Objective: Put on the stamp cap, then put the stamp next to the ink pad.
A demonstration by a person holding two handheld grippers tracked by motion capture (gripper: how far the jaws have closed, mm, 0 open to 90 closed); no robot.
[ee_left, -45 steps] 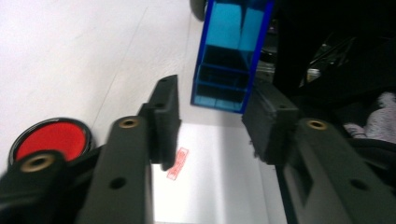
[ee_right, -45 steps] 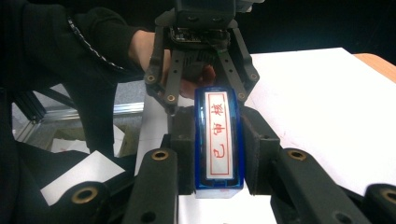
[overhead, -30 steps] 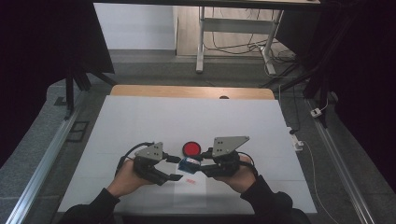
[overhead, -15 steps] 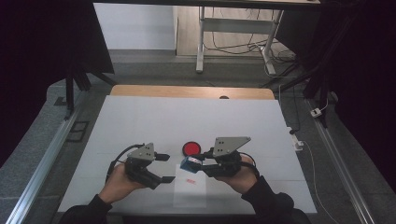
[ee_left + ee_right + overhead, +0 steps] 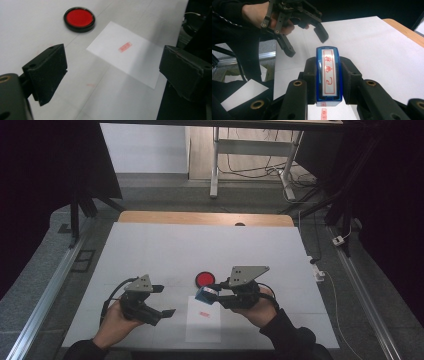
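Note:
My right gripper (image 5: 214, 294) is shut on a blue self-inking stamp (image 5: 204, 295), held just above the near end of the table. In the right gripper view the stamp (image 5: 329, 75) sits clamped between the jaws, its red-lettered face turned up. My left gripper (image 5: 165, 301) is off to the left of the stamp. Its jaws have just been opening and stand wide apart, with nothing between them (image 5: 112, 67). A white paper sheet (image 5: 204, 320) lies under the stamp and bears a red stamp mark (image 5: 124, 47). A red round disc in a black rim (image 5: 204, 279) rests beyond the sheet.
The white table top (image 5: 200, 245) stretches far ahead to a wooden strip (image 5: 205, 218) at its back edge. Metal rails (image 5: 50, 290) run along both sides. A desk frame with cables (image 5: 250, 165) stands behind the table.
My left gripper has drawn away to the left from the stamp and its jaws have spread wide. The right gripper has kept still with the stamp in it.

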